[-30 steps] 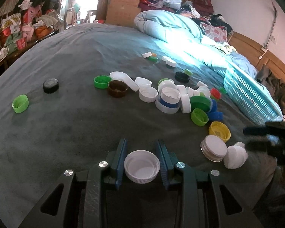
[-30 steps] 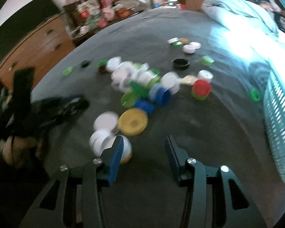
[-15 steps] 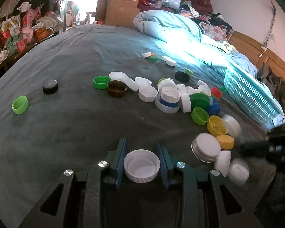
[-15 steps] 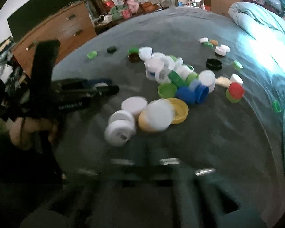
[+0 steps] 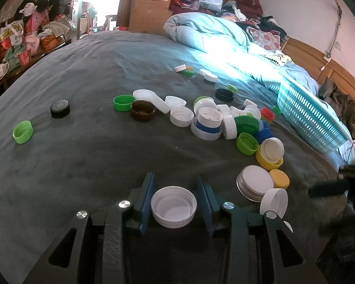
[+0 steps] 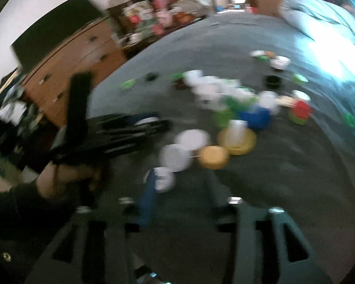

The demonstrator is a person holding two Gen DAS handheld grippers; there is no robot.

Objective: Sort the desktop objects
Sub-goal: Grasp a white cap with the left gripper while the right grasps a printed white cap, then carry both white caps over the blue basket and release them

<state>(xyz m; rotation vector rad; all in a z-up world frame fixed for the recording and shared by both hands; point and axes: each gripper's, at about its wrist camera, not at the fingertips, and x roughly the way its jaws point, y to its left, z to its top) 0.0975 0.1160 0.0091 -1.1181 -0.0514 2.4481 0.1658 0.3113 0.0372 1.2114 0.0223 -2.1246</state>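
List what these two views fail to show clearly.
- Right wrist view: motion blur smears the right gripper; whether it is open or shut is unclear.
- Left wrist view: the white cap sits between the left gripper fingers; contact is unclear.
- Left wrist view: the blue basket lies tipped, its inside hidden.

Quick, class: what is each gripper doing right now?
Left gripper: jaws closed on a white cap, open side up.
Right gripper: jaws apart and holding nothing, though the view is blurred.

Right tongs (image 6: 179, 189) blurred, seemingly apart.
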